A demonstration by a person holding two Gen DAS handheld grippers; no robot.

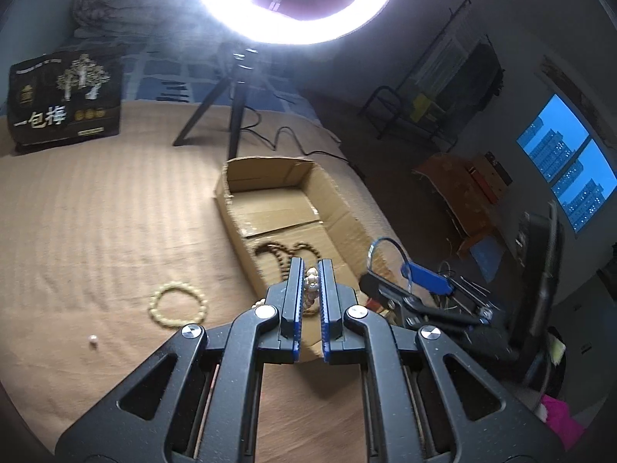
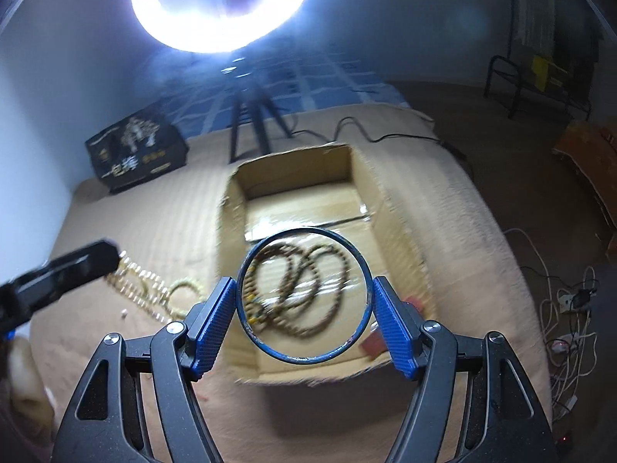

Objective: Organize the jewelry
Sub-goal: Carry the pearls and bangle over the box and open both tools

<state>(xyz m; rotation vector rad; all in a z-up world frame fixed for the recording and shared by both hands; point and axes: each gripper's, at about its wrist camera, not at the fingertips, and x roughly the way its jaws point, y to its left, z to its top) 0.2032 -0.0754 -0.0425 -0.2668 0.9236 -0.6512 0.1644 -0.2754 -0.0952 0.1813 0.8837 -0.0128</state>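
My left hand-held gripper (image 1: 311,270) is nearly closed, its blue-edged fingers pinching a pale beaded bracelet (image 1: 311,287) that hangs between them above the near corner of the cardboard box (image 1: 227,193); I judge it is held high so the loose strand can be lowered inside without snagging; my right hand-held gripper (image 2: 304,297) stands wide, its fingers pressing on opposite sides of a blue bangle (image 2: 304,359), which it carries flat over the near half of the box; through the hoop I see dark bead strands (image 2: 304,289) already coiled on the box floor, so the box is plainly the collecting place; a yellow beaded bracelet (image 1: 178,303) lies on the tan bed cover (image 1: 96,212) left of the box, and a small white bead (image 1: 93,341) lies apart from it, nearer me; in the right wrist view a gold-toned strand trails from the left tool down toward the cover, though motion blur keeps me from saying whether it is the same piece; the box walls are low and torn along the rim, the near edge ragged, so I think the beads could catch there if I drag rather than lift; the far half of the box floor is bare, offering room to drop both pieces; the two tools sit near each other over the same corner, so I would judge one should yield; beyond the box stand a tripod (image 1: 231,108), its cable, and a dark printed carton (image 1: 65,100), all well apart.
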